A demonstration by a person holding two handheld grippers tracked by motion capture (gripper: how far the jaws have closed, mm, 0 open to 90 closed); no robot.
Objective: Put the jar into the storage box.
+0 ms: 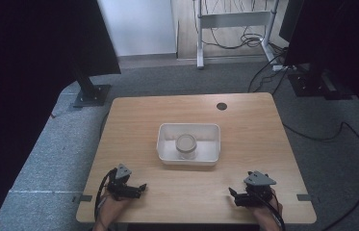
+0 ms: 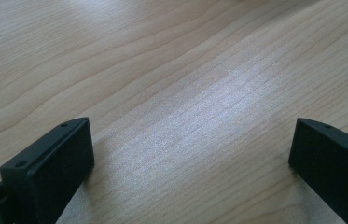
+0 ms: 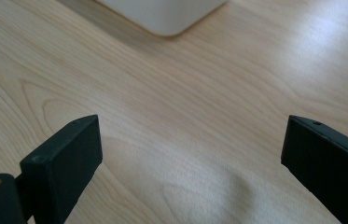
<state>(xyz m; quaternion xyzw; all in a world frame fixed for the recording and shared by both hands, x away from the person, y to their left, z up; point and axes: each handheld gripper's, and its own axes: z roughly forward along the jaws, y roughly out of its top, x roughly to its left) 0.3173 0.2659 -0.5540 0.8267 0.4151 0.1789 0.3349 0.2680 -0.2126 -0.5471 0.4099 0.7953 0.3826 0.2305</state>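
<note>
Wooden table (image 1: 134,120), white tray (image 1: 213,144) at centre, small lidded jar (image 1: 186,144) standing inside it. Left gripper (image 1: 138,188) and right gripper (image 1: 235,196) rest near the front edge, jaws spread, empty. Likely jar pickup: approach from above, clear the tray walls.

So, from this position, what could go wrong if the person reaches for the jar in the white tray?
1. The jar stands inside the white tray, so a jaw may hit the tray wall.
2. The tray looks light and may slide on the table when pushed.
3. Both the left gripper and right gripper are open and could collide at the jar.
</note>
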